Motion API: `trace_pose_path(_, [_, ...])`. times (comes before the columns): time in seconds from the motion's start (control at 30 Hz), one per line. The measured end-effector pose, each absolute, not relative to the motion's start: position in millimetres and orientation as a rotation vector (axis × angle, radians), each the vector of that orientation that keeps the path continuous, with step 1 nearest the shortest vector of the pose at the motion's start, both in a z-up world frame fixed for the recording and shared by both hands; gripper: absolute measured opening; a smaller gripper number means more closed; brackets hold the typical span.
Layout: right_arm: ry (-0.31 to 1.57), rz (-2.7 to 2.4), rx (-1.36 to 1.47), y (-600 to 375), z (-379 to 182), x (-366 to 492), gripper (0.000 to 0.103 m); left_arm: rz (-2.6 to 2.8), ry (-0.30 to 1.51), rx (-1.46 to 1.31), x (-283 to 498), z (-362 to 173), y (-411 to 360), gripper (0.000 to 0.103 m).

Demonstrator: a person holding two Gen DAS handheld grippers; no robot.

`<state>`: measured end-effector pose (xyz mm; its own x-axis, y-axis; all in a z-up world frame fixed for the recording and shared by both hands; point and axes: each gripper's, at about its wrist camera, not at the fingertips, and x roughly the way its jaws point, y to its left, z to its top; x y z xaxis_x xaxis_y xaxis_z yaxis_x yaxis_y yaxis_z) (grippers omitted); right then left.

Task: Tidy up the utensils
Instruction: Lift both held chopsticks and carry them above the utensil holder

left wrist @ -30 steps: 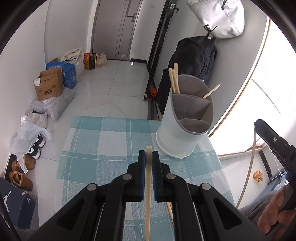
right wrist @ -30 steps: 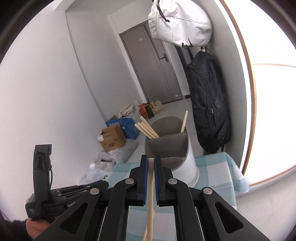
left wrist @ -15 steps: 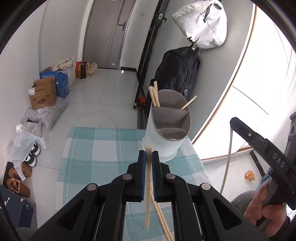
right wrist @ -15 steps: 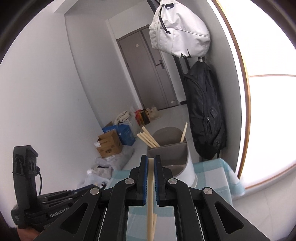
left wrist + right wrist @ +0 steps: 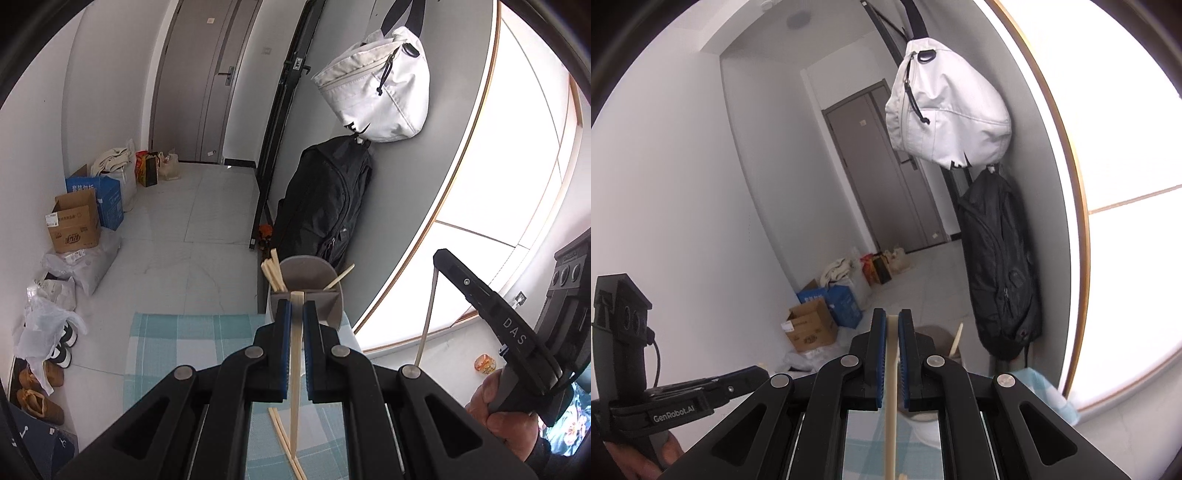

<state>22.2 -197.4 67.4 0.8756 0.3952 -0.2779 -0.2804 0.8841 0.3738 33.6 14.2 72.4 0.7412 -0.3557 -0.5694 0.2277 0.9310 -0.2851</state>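
Ahead of our left gripper (image 5: 294,317) stands the gray utensil holder (image 5: 308,291), perhaps three-sectioned. Both grippers clamp a chopstick: left (image 5: 295,373), right gripper (image 5: 892,332) its own (image 5: 891,391). Loose chopsticks (image 5: 282,435) lie below.

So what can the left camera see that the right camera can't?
Only the left view shows loose chopsticks on the checked cloth, the shoes by the wall, and the chopsticks standing in the holder.

Only the right view shows the ceiling.

Both show a chopstick pinched in a shut gripper, left and right, plus the white bag, black backpack and boxes.
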Motion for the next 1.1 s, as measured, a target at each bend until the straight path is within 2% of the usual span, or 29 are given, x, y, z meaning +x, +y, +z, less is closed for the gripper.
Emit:
trace_pose_path(0.2, [0.349,0.347,0.385,-211.4,94.0,64.3,0.006,-0.346,0.6,-0.211,66.2,110.4,12.1,0.002])
trace_pose_path(0.43, [0.306,0.325,0.393,-213.0,109.5,116.2,0.006,-0.35,0.558,-0.199,104.0,125.7,7.9,0.002])
trace_pose_path(0.8, [0.305,0.314,0.382,-196.6,92.0,198.3,0.006,-0.364,0.558,-0.244,159.9,104.3,15.5,0.002])
trace_pose_path(1.1, [0.258,0.276,0.365,-185.0,56.5,216.6,0.006,-0.404,0.575,-0.266,184.5,76.4,12.4,0.002])
